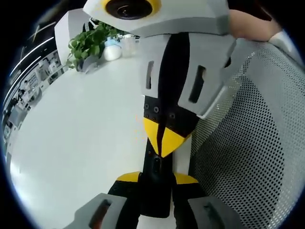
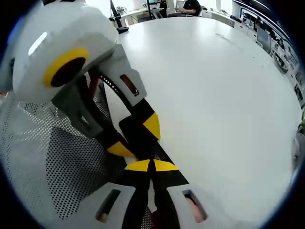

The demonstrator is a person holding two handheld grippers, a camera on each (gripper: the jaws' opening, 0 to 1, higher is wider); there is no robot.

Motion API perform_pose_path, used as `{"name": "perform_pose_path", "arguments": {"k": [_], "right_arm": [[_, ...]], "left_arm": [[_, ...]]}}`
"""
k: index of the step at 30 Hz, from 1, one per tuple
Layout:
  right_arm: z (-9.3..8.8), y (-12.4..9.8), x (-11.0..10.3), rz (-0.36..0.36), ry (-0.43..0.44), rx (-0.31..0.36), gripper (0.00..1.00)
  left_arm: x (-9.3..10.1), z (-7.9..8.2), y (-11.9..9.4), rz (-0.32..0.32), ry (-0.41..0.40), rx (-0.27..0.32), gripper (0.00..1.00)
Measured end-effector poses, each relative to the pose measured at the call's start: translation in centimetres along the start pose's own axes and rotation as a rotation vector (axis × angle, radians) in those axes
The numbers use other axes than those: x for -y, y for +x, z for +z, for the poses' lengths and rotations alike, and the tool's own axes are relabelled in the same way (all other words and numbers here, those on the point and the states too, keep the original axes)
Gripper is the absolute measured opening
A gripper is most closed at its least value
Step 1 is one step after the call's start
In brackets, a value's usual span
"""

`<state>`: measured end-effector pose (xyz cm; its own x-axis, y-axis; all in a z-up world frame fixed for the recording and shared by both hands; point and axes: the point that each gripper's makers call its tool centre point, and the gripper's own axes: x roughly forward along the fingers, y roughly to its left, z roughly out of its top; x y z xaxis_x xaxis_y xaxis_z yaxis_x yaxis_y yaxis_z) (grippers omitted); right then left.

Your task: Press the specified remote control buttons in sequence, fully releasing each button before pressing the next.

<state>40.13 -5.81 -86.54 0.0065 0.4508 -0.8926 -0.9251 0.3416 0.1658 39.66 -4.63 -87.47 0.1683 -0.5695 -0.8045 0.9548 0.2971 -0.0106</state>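
A black remote control [image 1: 155, 196] lies lengthwise between the yellow-tipped jaws of my left gripper [image 1: 157, 179], which is shut on its sides. My right gripper [image 1: 164, 138] comes down from above with its yellow tips shut together, their point resting on the remote's upper face. In the right gripper view, my right gripper [image 2: 151, 165] shows the same shut tips touching the remote [image 2: 135, 128], while the left gripper [image 2: 136, 138] clamps it from the left. The buttons are hidden under the tips.
A white table [image 1: 81, 124] spreads to the left, with a potted plant [image 1: 90, 45] and a small white vessel [image 1: 113, 51] at its far end. A grey mesh chair back [image 1: 243, 143] stands close beside the grippers. A person [image 2: 190, 7] sits far off.
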Motion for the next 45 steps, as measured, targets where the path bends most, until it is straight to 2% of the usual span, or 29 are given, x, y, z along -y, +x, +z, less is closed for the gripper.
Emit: {"name": "perform_pose_path", "arguments": {"k": [12, 18, 25, 45], "right_arm": [[-0.10, 0.05, -0.19, 0.001, -0.008, -0.004, 0.00], [-0.08, 0.06, -0.10, 0.009, 0.016, -0.011, 0.00], [-0.22, 0.01, -0.17, -0.013, -0.035, -0.025, 0.00], [0.02, 0.01, 0.09, -0.021, -0.034, -0.017, 0.00]], "left_arm": [[-0.03, 0.06, 0.01, 0.000, -0.001, -0.002, 0.25], [-0.05, 0.07, 0.03, 0.002, 0.000, 0.000, 0.25], [-0.04, 0.09, 0.01, 0.003, -0.002, 0.004, 0.25], [-0.06, 0.10, 0.06, 0.002, -0.001, 0.004, 0.25]]}}
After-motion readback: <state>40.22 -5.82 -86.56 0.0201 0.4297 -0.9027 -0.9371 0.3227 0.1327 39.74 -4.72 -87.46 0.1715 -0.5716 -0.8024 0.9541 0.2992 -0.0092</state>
